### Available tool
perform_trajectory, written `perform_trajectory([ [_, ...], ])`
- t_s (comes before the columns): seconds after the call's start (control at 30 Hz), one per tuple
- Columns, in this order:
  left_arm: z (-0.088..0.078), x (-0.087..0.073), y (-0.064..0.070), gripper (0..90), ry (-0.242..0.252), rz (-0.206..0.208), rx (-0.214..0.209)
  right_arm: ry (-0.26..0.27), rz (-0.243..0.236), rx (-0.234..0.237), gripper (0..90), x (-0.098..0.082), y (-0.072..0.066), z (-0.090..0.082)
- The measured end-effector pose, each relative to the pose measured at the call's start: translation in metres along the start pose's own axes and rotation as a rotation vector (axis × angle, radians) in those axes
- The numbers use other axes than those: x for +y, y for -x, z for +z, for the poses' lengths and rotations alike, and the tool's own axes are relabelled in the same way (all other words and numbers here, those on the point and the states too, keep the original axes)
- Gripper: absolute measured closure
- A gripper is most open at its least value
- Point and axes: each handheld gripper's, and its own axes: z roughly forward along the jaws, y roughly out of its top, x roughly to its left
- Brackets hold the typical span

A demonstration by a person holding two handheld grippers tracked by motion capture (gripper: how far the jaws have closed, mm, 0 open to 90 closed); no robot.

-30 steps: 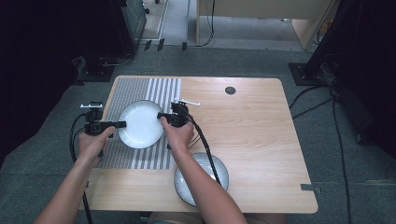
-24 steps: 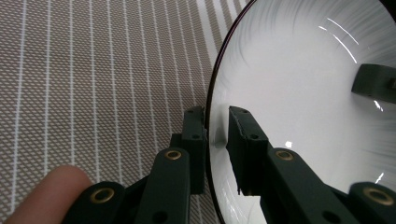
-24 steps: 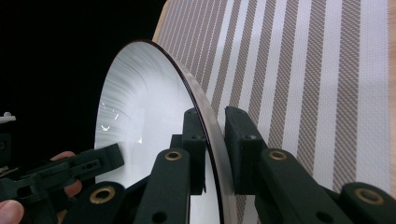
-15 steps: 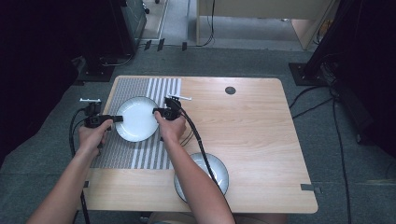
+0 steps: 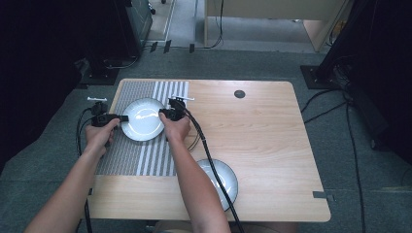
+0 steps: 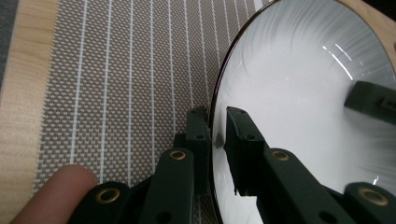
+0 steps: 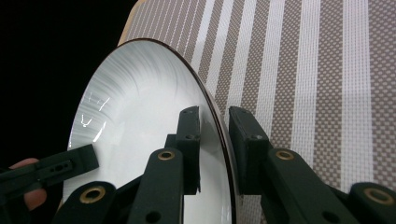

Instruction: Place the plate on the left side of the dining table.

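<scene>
- Risk, left side: the white plate (image 5: pixel 142 121) is carried by its thin rim alone. The left gripper (image 5: pixel 123 118) grips only the very edge, so a small twist of that hand could let the rim slide out.
- Risk, centre: the plate is over the far part of the striped placemat (image 5: pixel 145 158), low over it or just touching; which cannot be told. An uneven release would drop one side first and knock it on the table (image 5: pixel 262 131).
- Risk, right side: a sideways pull by the right gripper (image 5: pixel 163 114) before it clears could drag the plate off the placemat. The second plate (image 5: pixel 224 180), at the near edge, lies well apart.
- Left gripper (image 6: pixel 217 128): jaws narrow, clamped on the plate's left rim.
- Right gripper (image 7: pixel 214 126): jaws narrow but have just been opening a little. The right rim stands between them, and the pads appear slack on it.
</scene>
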Motion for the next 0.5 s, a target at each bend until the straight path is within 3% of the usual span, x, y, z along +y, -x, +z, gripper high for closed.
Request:
perform_trajectory([
  [0.1, 0.003, 0.001, 0.001, 80.6, 0.002, -0.002, 0.014, -0.007, -0.032, -0.020, 73.7, 0.000, 0.001, 0.006],
  [0.37, 0.009, 0.001, 0.001, 80.2, 0.013, 0.003, 0.028, 0.002, -0.049, -0.039, 73.7, -0.003, 0.007, 0.014],
  [0.5, 0.009, 0.000, 0.001, 76.7, 0.017, 0.012, 0.009, 0.004, -0.055, -0.037, 71.3, -0.003, 0.007, 0.014],
])
